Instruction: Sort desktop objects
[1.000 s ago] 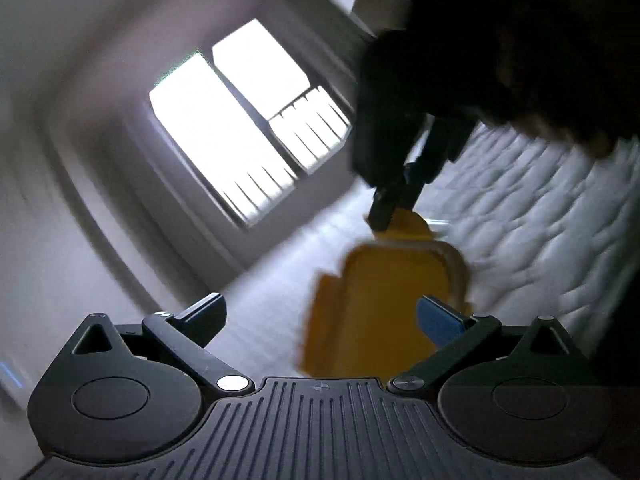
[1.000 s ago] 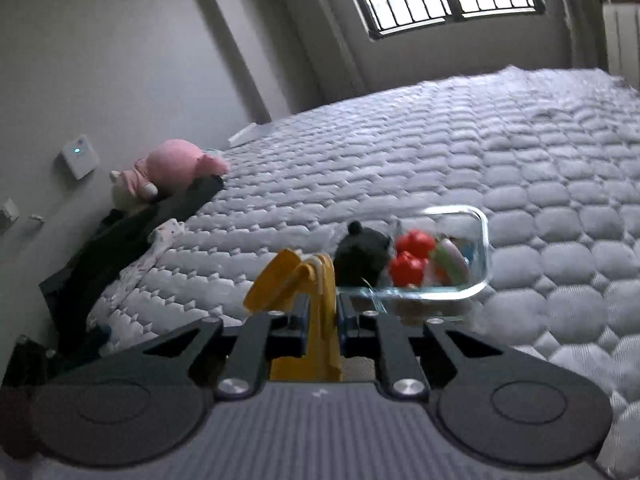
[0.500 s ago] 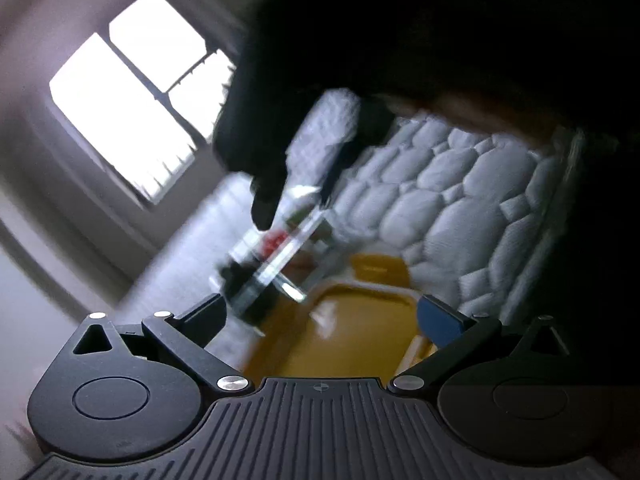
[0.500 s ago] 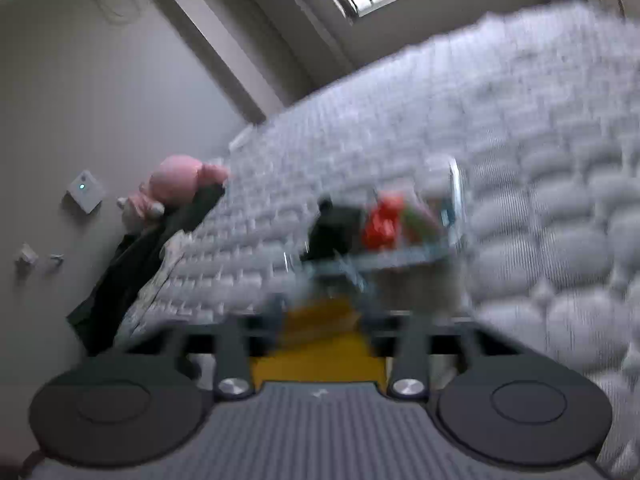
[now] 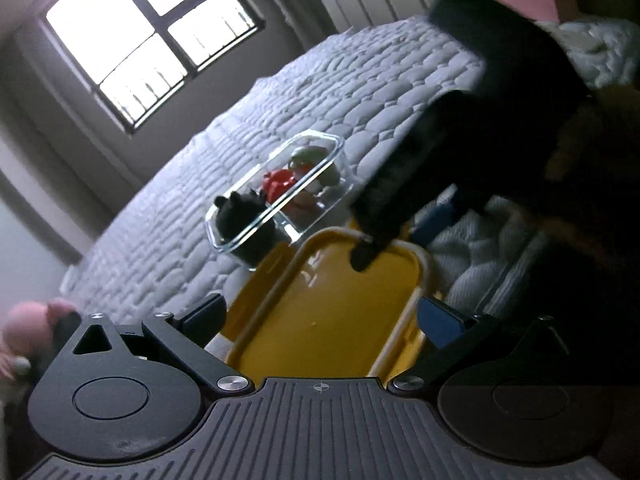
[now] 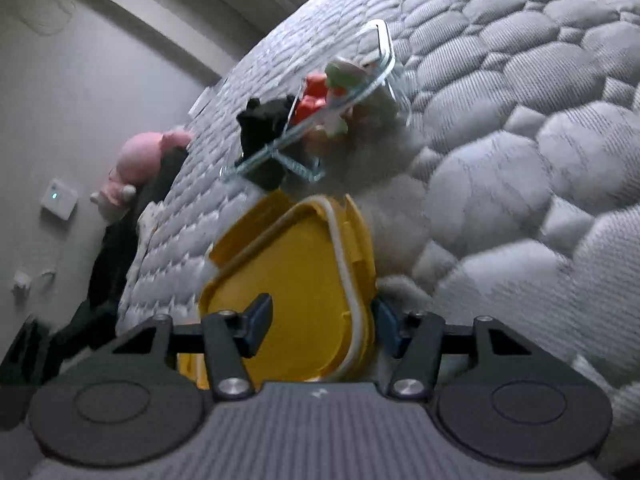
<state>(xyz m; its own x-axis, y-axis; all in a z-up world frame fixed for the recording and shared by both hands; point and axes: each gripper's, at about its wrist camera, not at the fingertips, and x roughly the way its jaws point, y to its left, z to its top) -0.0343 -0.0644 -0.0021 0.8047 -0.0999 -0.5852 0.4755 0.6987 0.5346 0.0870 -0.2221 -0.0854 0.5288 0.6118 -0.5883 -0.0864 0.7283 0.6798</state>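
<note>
Right gripper [image 6: 318,328]: jaws part open, just narrowed, 1 finger on each side of the yellow lid [image 6: 296,280], no firm clamp visible. Left gripper [image 5: 320,320]: jaws wide, lid beneath. Glass box [image 6: 320,120] lies ahead on the quilt [image 6: 520,140].

Yellow lid [image 6: 304,280]; grey quilted bedcover [image 6: 520,160]

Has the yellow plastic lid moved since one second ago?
Yes. The yellow plastic lid was upright in the shut right gripper; now it lies flat before the clear glass container, jaws opened.
</note>
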